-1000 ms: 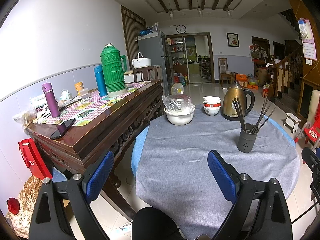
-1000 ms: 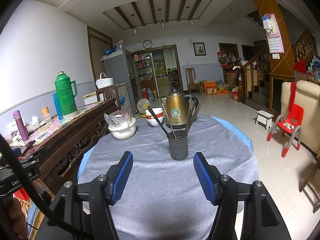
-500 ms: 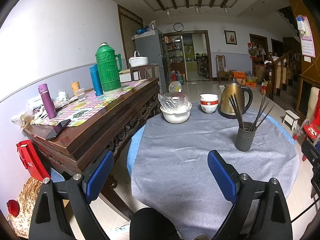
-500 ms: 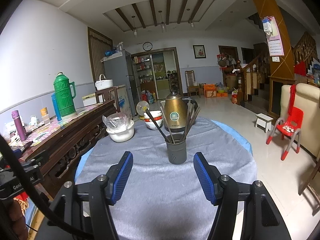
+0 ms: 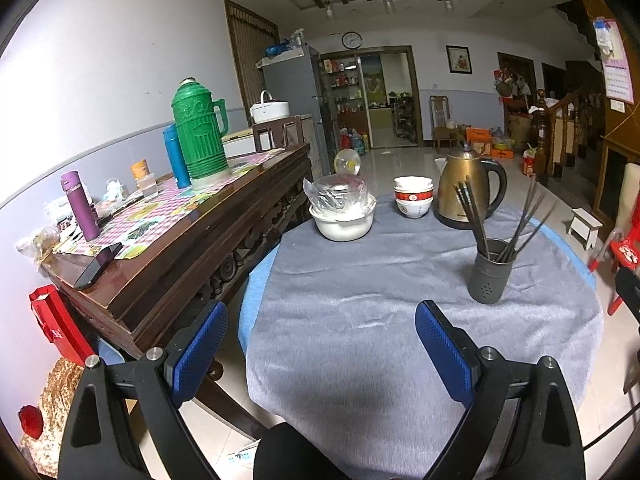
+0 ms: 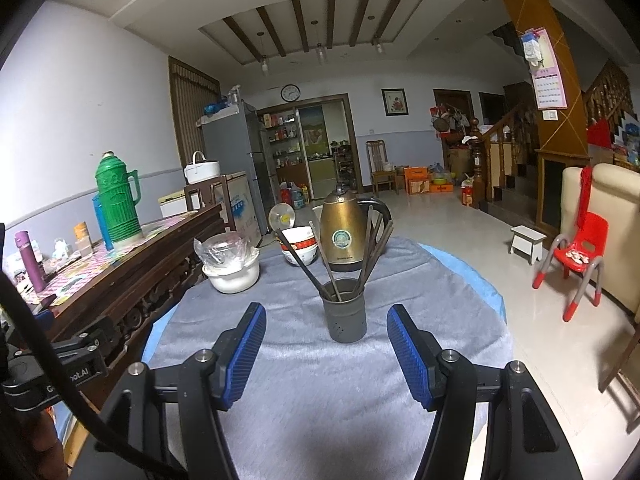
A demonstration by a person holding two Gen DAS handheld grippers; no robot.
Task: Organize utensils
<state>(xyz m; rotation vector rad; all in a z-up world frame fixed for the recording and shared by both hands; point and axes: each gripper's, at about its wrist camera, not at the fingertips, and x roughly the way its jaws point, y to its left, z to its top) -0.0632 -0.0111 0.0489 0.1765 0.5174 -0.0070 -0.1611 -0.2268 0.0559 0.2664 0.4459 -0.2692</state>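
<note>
A dark grey utensil holder (image 6: 345, 312) stands upright on the round table's grey cloth (image 6: 320, 392), with several dark chopsticks (image 6: 370, 248) fanned out of it. It also shows in the left wrist view (image 5: 490, 272), to the right. My right gripper (image 6: 326, 350) is open and empty, just short of the holder and centred on it. My left gripper (image 5: 320, 350) is open and empty over the table's near left edge, well back from the holder.
A gold kettle (image 6: 344, 232), stacked red-and-white bowls (image 6: 300, 246) and a white pot covered with plastic (image 6: 232, 264) stand behind the holder. A wooden sideboard (image 5: 172, 256) with a green thermos (image 5: 199, 132) runs along the left. A red child's chair (image 6: 576, 260) is at right.
Both grippers have drifted slightly; the right one has come a little nearer the holder. Both stay open and empty.
</note>
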